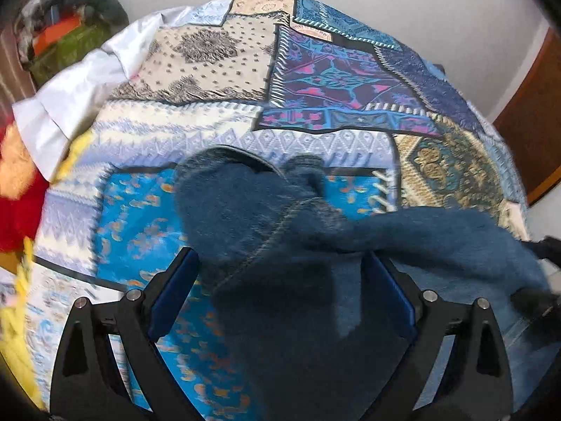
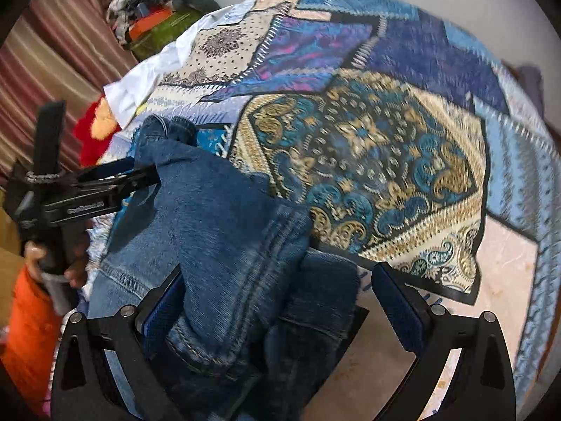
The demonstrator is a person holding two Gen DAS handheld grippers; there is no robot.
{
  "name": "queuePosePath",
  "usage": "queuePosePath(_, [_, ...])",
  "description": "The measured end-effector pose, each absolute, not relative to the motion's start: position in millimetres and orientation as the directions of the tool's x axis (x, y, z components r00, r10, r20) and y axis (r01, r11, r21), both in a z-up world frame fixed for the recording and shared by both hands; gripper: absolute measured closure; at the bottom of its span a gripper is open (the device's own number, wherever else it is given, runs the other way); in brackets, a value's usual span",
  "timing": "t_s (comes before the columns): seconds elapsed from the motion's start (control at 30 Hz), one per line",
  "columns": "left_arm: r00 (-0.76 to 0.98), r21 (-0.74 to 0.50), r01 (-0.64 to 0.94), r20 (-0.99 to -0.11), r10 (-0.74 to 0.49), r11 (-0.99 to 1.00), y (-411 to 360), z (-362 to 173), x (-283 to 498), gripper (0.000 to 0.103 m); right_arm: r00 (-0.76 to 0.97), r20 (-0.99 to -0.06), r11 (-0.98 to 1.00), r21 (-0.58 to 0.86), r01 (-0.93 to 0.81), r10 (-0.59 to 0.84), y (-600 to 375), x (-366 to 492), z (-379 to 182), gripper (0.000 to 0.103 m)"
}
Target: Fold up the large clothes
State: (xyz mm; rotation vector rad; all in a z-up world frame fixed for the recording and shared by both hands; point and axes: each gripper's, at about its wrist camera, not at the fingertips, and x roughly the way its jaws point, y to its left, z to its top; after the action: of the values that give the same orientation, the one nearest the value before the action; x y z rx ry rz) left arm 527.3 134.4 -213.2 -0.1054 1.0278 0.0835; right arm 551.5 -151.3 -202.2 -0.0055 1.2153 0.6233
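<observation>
Denim jeans (image 2: pixel 224 217) bunched at lower centre on patchwork bed cover (image 2: pixel 368 161), draped between wide-spread jaws of left gripper (image 1: pixel 280 291) and right gripper (image 2: pixel 277 301), neither seen clamped.

One pair of jeans (image 2: pixel 224 217), bunched on bed. One patchwork bedspread (image 2: pixel 368 147) covering bed. One white pillow (image 1: pixel 66 105) at bed's far left edge. One red and orange plush thing (image 1: pixel 17 189) beside pillow. One yellow cloth (image 1: pixel 17 333) at left edge, blurred. One pile of mixed clothes (image 2: pixel 154 3) on far side, separate items impossible to count. Two claws seen: left claw (image 1: pixel 280 298), right claw (image 2: pixel 277 301). One hand (image 2: pixel 59 263) visible, holding left claw's handle.
</observation>
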Motion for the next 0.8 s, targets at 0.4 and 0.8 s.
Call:
queuePosePath(0.4, [0.554, -0.112, -0.111, -0.832, -0.033, 0.988, 166.0, -166.6, 445.2, 0.007, 0.278, -0.841, 0.835, 0.309, -0.455, 0.463, -160.5, 499.1, -151.9, 0.000])
queuePosePath(0.8, [0.381, -0.546, -0.191, -0.807, -0.451, 0.816, 155.2, -249.8, 417.1, 0.000, -0.046, -0.791, 0.762, 0.602, -0.240, 0.610, -182.7, 498.9, -237.8, 0.000])
